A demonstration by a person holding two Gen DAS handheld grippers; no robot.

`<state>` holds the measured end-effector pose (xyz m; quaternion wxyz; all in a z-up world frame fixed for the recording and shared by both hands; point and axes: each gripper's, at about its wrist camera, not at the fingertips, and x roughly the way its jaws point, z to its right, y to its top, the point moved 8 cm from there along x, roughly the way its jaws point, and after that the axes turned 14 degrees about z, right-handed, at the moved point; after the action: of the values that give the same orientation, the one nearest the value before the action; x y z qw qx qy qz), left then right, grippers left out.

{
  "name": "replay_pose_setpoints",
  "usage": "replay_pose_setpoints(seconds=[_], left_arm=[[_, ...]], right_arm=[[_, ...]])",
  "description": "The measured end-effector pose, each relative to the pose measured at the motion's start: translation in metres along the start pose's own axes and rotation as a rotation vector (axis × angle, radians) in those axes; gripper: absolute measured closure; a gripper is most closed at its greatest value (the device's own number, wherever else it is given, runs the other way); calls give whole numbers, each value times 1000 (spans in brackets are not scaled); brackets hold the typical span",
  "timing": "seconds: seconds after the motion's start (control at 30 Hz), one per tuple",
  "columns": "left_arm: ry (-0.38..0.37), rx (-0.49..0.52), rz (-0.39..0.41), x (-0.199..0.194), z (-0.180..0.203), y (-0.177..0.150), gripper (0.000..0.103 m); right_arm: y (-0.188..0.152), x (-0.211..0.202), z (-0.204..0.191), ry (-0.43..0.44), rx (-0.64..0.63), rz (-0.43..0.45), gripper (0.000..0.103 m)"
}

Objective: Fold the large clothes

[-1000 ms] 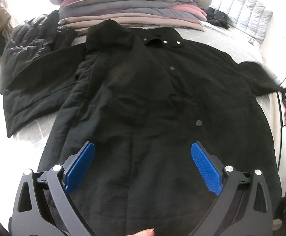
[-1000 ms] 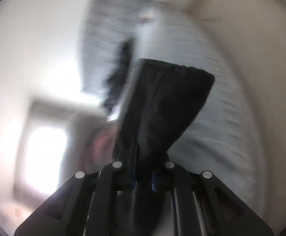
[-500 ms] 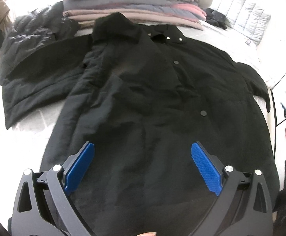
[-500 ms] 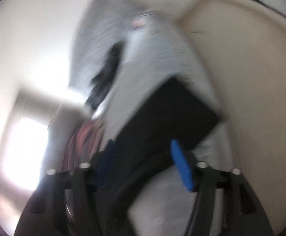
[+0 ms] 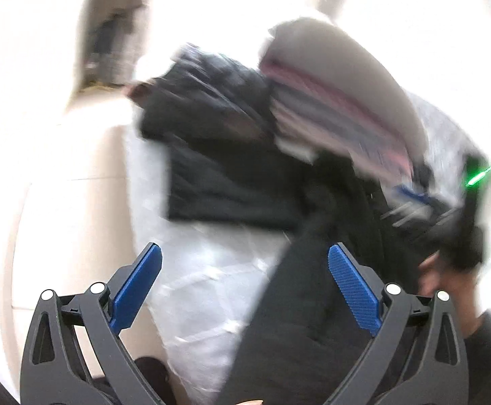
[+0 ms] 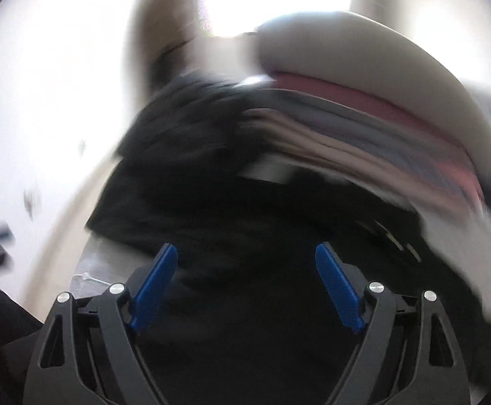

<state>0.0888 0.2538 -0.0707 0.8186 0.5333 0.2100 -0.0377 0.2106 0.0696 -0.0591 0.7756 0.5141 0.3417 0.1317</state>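
Both views are blurred by motion. The large black coat (image 5: pixel 299 307) lies on the white bed cover; its left sleeve (image 5: pixel 232 189) stretches out to the left. My left gripper (image 5: pixel 244 256) is open above the coat's left edge and the bare cover, nothing between its blue pads. In the right wrist view the black coat (image 6: pixel 252 303) fills the lower half. My right gripper (image 6: pixel 246 256) hovers over it with jaws opening wide, no cloth pinched between the pads.
A stack of folded pink, grey and white bedding (image 5: pixel 339 108) sits at the head of the bed (image 5: pixel 205 290), also seen as the bedding stack (image 6: pixel 363 118). A black puffer jacket (image 5: pixel 211 81) lies beside it. A person's hand (image 5: pixel 444 276) with the other gripper shows at right.
The left gripper swung left and rolled, now over the coat's left edge and bare cover. The right gripper let go of the black sleeve, opened, and swung over the coat body.
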Motion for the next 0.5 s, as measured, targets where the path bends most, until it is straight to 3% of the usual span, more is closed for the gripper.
replay_pose_setpoints(seconds=[0.1,0.2,0.27,0.4,0.5], left_arm=[[54,-3,47,-13,-39,18,7],[95,19,84,-27,-70,30,7],[103,13,95,-33,-88,35,7],[94,-37,112,-34,-114,43,7],[72,-54,106,-24,-115,49,7]], right_arm=[[13,63,-100,-85,-300,-25,17],[7,109,-136,-148,-482,-78,16],[-1,129,-153,-208,-584,-83,11],[0,153,-151,-276,-660,-101,7],[8,162,-134,-264,-586,-149,7]])
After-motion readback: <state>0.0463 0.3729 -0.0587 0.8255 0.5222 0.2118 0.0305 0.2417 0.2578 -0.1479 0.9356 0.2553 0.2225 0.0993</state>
